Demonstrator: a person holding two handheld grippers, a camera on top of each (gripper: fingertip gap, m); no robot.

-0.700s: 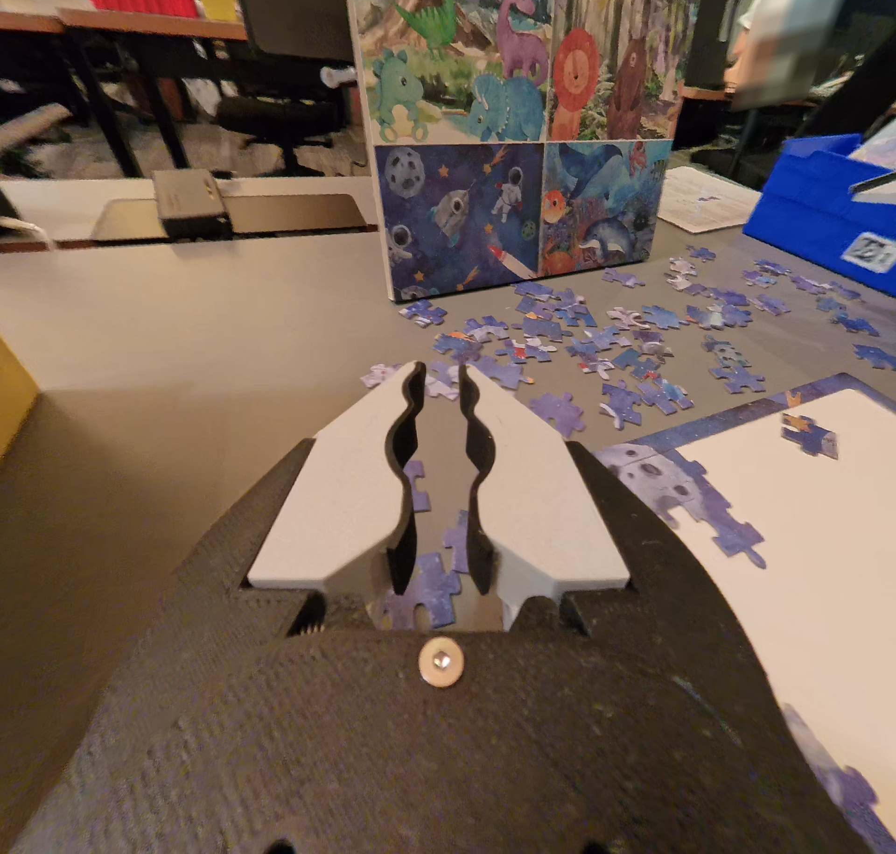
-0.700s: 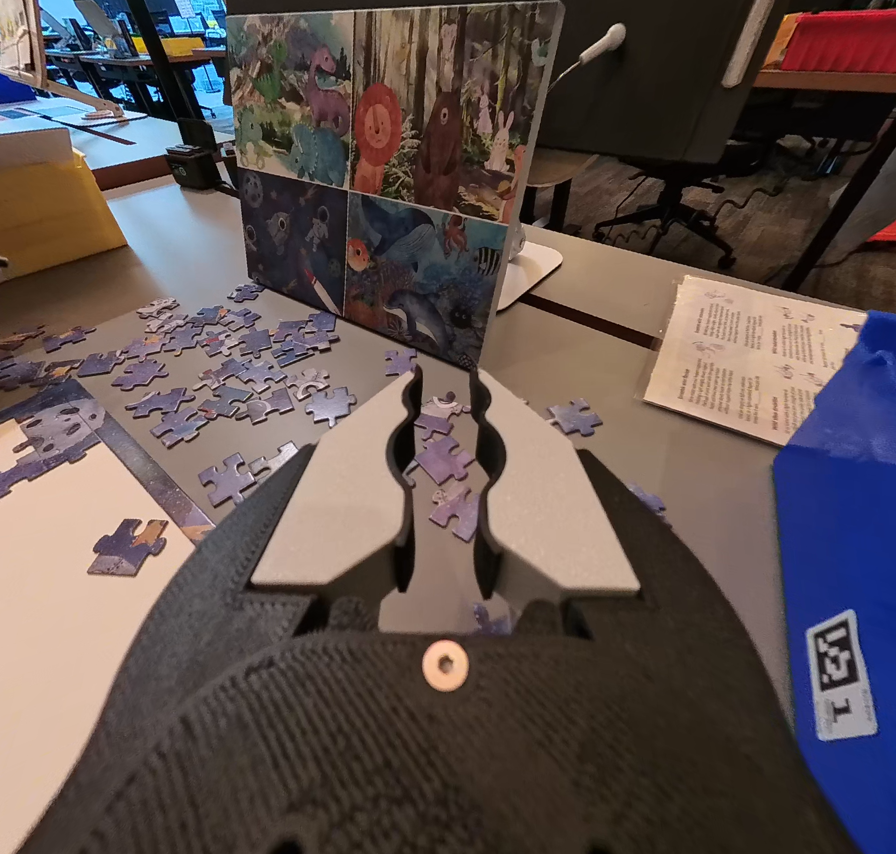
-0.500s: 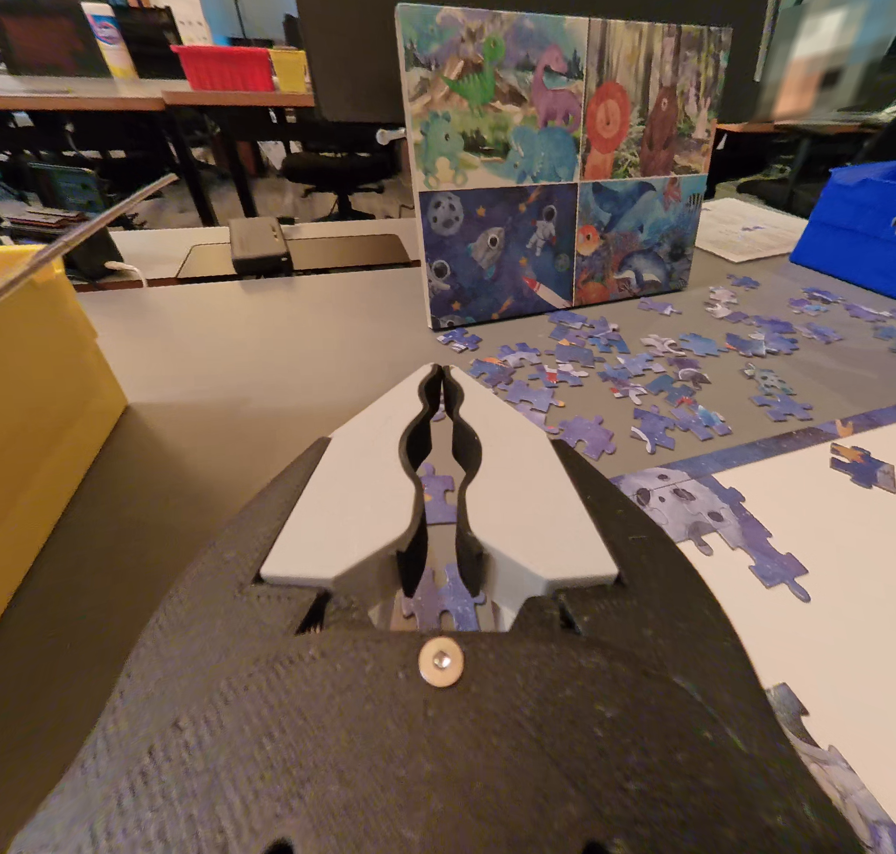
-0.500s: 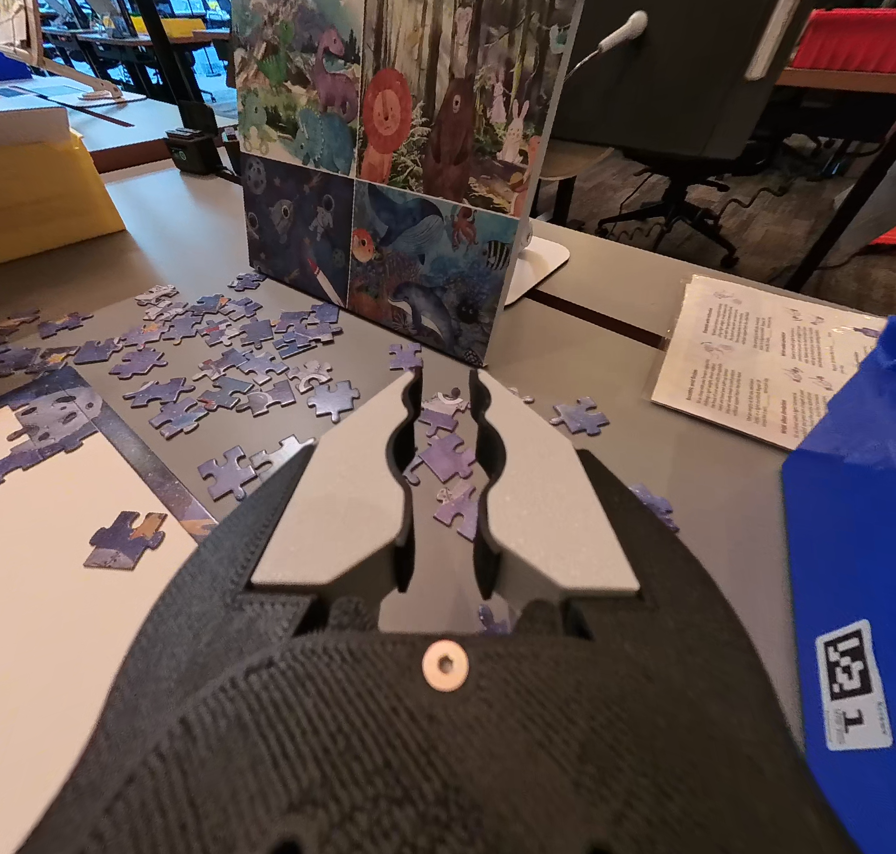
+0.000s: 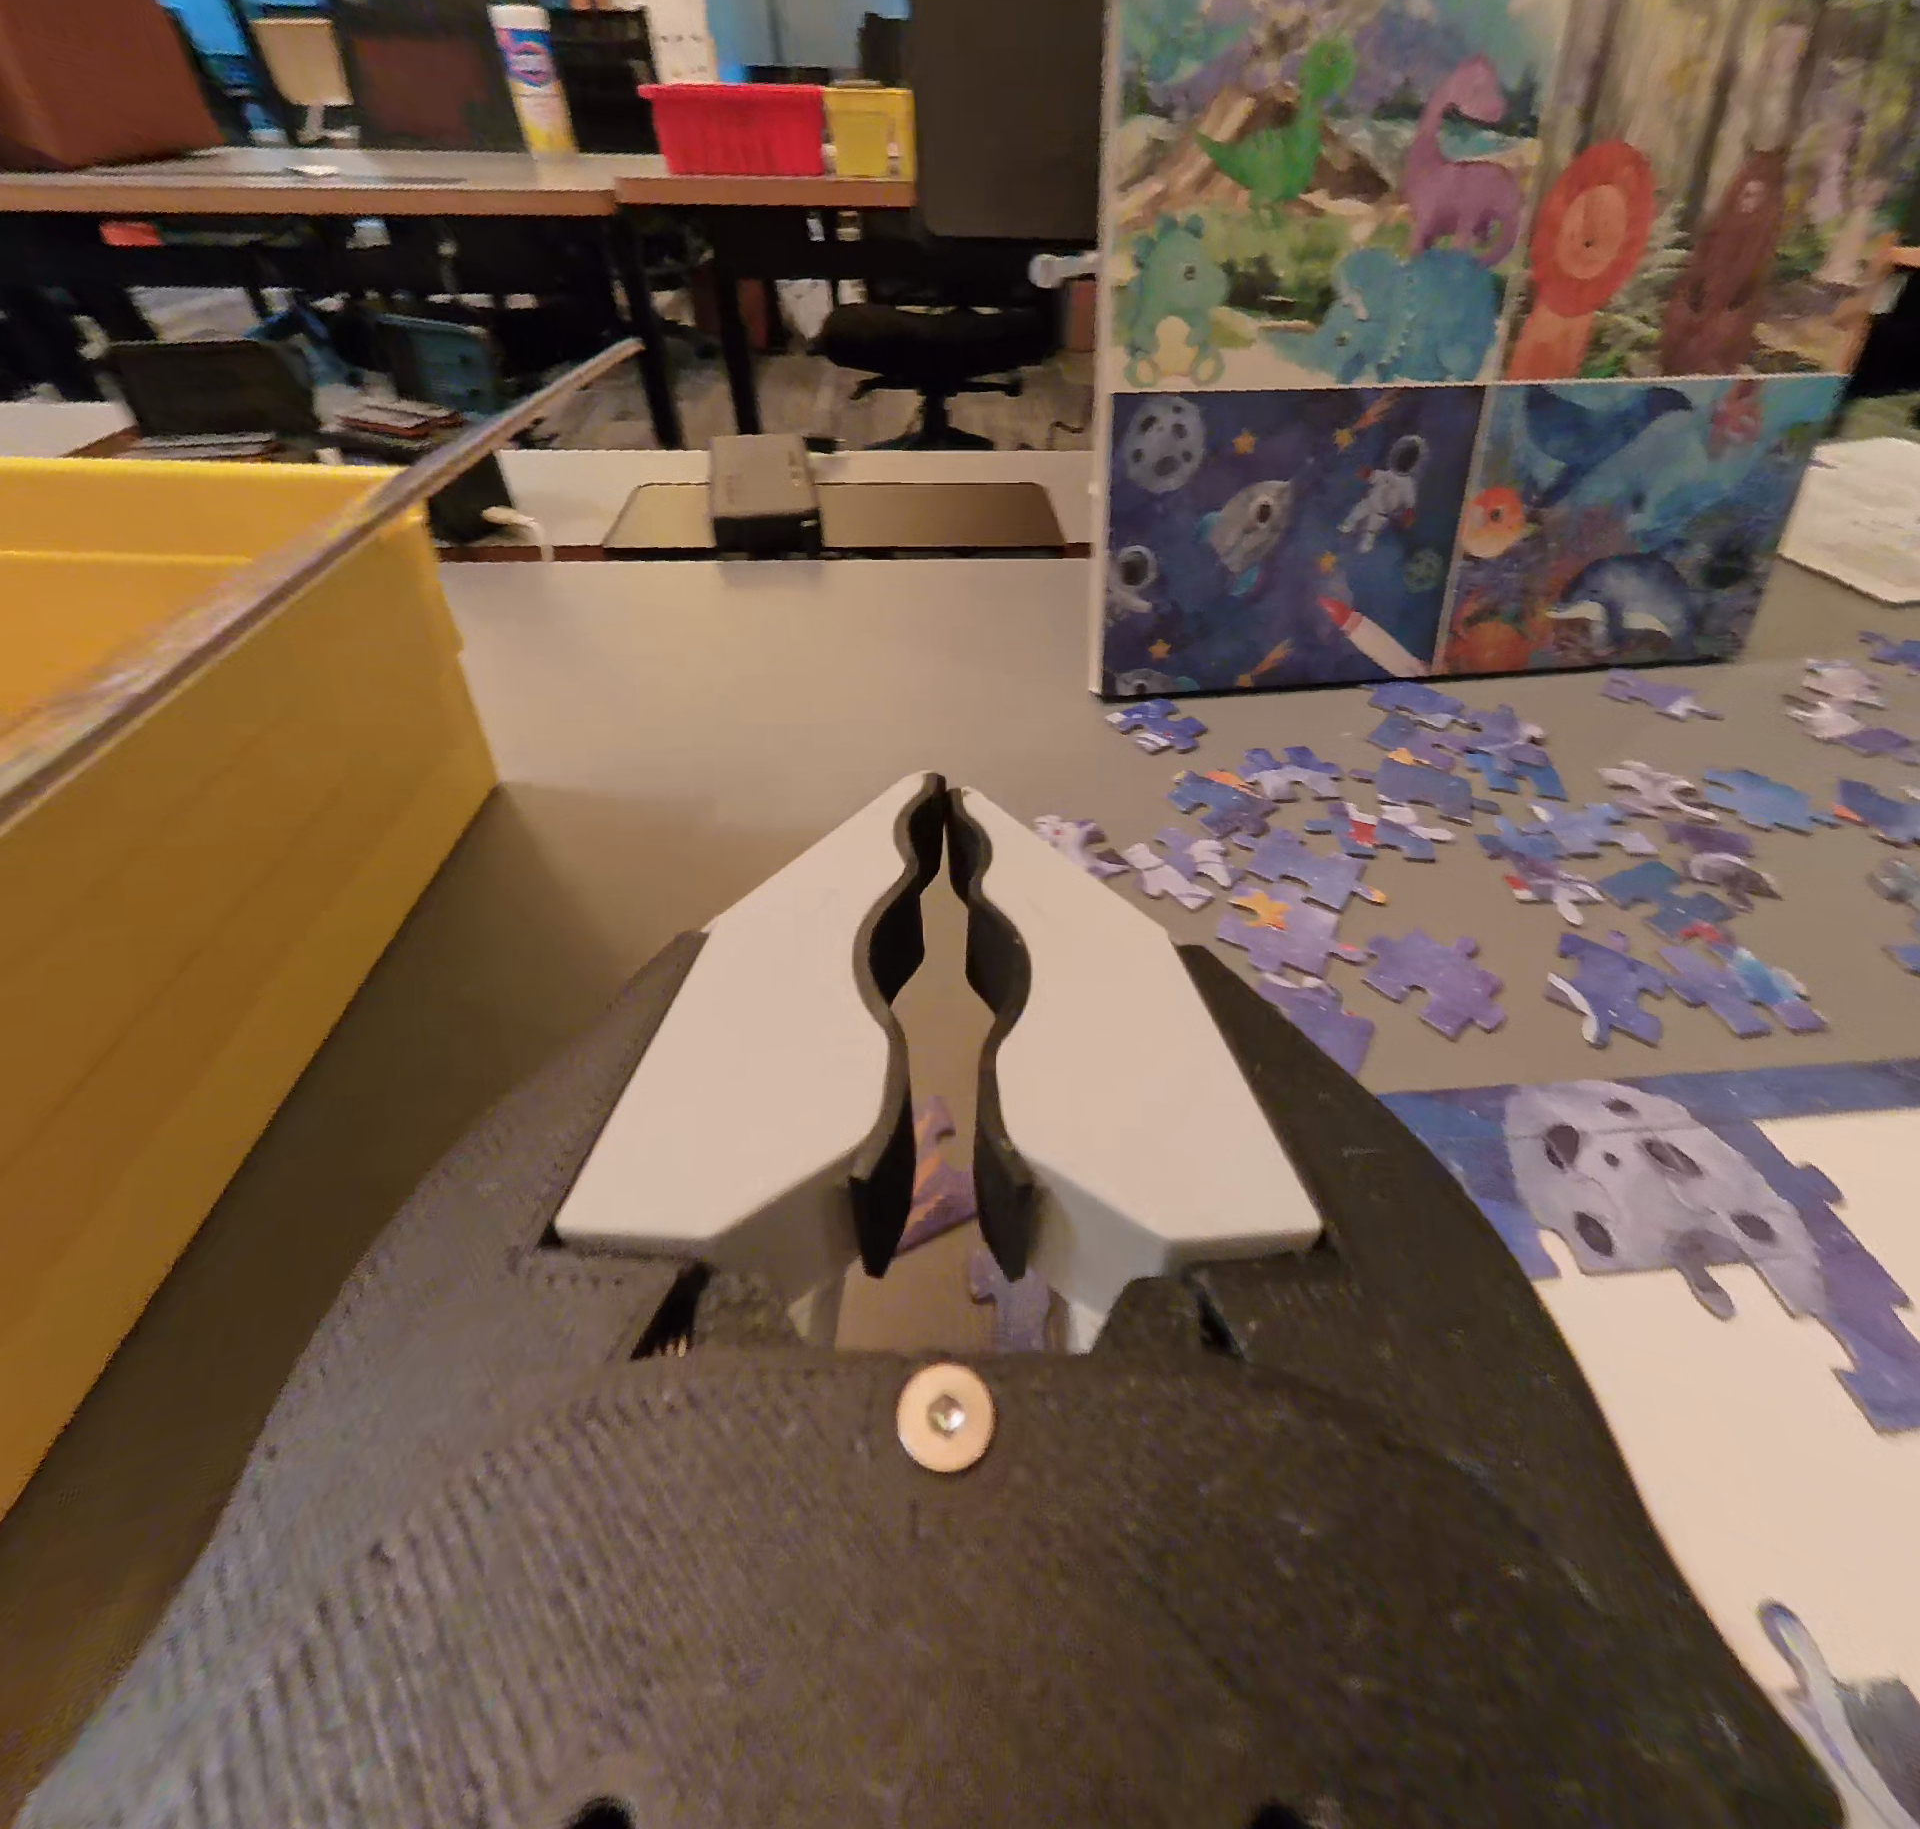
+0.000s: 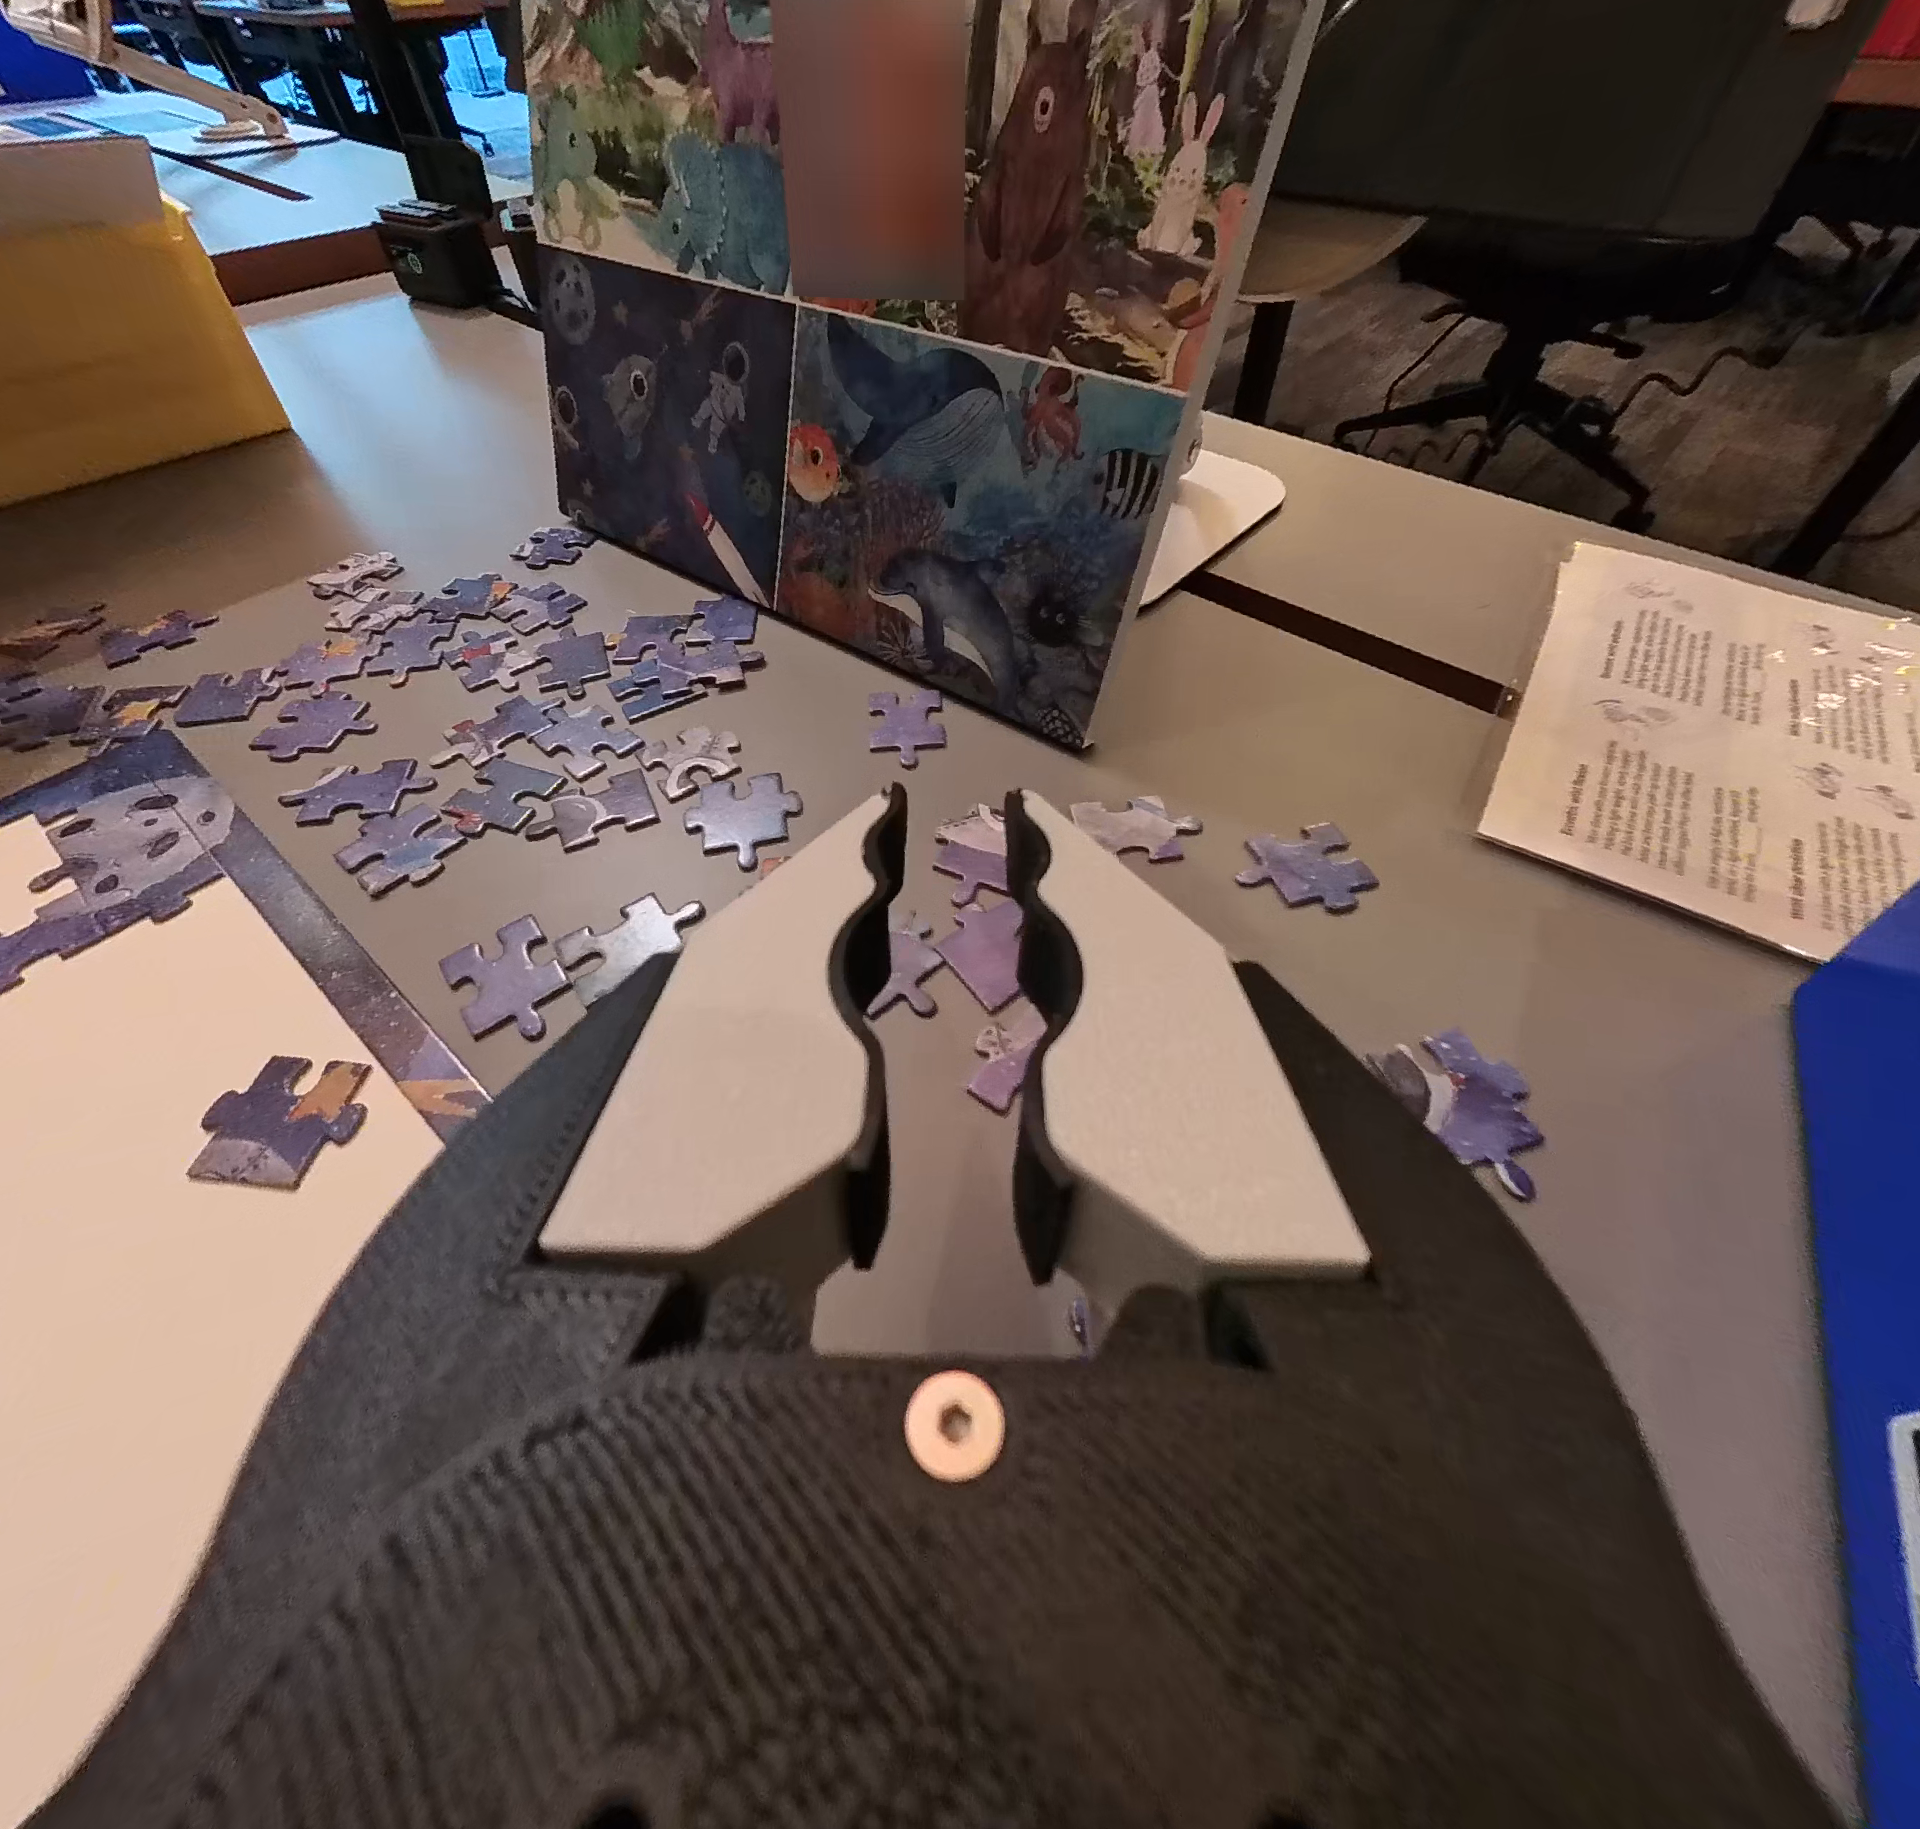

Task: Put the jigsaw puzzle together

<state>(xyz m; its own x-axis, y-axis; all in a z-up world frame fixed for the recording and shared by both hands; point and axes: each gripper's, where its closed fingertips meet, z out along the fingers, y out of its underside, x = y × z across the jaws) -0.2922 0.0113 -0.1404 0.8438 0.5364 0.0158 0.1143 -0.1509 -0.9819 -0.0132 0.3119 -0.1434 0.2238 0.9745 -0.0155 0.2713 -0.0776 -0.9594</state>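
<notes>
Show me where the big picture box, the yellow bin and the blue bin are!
picture box (image 5: 1455,325), left wrist view, middle of its front face.
yellow bin (image 5: 208,896), left wrist view, its side wall.
blue bin (image 6: 1870,1260), right wrist view, its near wall.

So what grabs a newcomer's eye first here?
The picture box standing upright at the back of the table, with blue puzzle pieces strewn in front of it. Then the half-built puzzle board on the near side, and the yellow bin beside the shut left gripper.
</notes>
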